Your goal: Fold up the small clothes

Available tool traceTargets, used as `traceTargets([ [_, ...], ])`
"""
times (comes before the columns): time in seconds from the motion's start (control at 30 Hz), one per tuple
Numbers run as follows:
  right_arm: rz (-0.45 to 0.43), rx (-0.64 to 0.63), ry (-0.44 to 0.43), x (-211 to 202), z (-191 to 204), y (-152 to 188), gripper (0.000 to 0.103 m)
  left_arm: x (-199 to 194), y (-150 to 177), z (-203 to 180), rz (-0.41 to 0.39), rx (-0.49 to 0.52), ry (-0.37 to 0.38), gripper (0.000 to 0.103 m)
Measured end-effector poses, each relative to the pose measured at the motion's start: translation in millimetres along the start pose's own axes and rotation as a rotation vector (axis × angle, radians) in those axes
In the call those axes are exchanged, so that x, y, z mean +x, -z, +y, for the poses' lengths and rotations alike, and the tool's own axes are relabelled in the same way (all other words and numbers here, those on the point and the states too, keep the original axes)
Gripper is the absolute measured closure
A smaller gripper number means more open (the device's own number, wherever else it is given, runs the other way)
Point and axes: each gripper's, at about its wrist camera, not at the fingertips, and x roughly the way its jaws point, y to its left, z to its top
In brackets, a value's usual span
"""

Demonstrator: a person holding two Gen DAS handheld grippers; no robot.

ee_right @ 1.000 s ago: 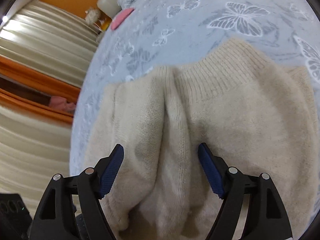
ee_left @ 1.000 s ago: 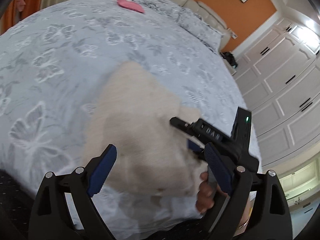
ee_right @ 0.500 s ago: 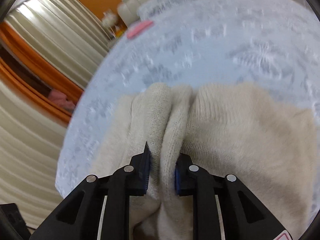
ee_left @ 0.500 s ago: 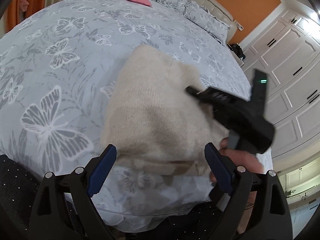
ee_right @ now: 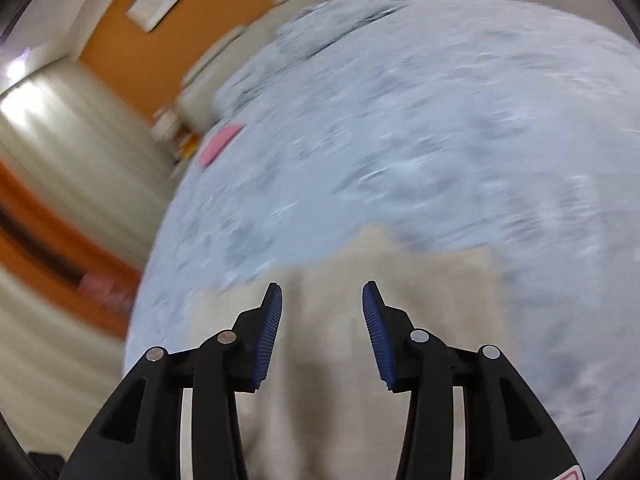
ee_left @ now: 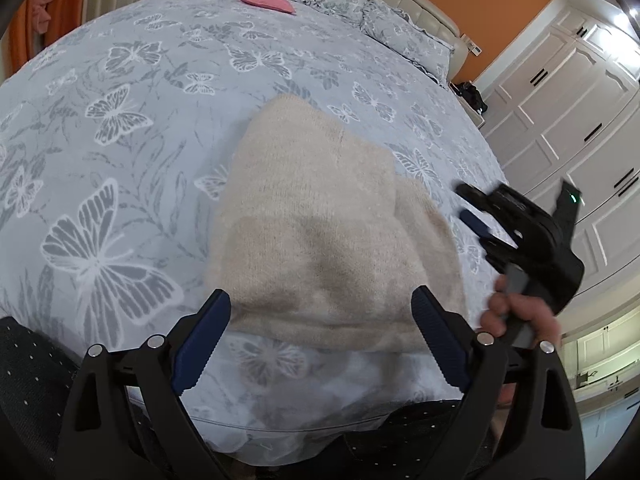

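A cream knitted sweater lies folded into a compact bundle near the front edge of the bed. My left gripper hovers open just in front of its near edge, pads wide apart, touching nothing. In the left wrist view my right gripper is off the sweater's right side, held by a hand. The right wrist view is blurred with motion; there my right gripper hangs above the sweater with its jaws opening and no cloth between the blue pads.
The bed is covered by a pale blue butterfly-print duvet. A pink item lies far back near the pillows. White wardrobe doors stand to the right, curtains to the left.
My right gripper pinched a fold of the sweater, then let it go and pulled back and up to the right. The sweater now rests flat. My left gripper stayed open and nearly still.
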Motion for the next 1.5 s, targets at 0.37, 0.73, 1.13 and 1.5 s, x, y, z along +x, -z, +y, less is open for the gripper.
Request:
traceTargets([
  [0.37,0.08,-0.111,0.021,-0.4,-36.8,-19.2,0.097,13.9,2.4,-4.1,0.029,-0.013,0.014,0.013],
  [0.73,0.196,-0.144,-0.053,-1.7,14.1,-5.6,0.03,16.2,1.0,-1.1,0.031,-0.02,0.028,0.013],
  [1.13,0.36,-0.216,-0.174,28.4,93.2,8.2,0.088,0.2,2.4,14.7,0.025,-0.031,0.054,0.013],
  [1.5,0.345,-0.04,0.025,17.8,-42.8,-16.7,0.076,22.6,8.9,13.1,0.093,-0.077,0.124,0.012],
])
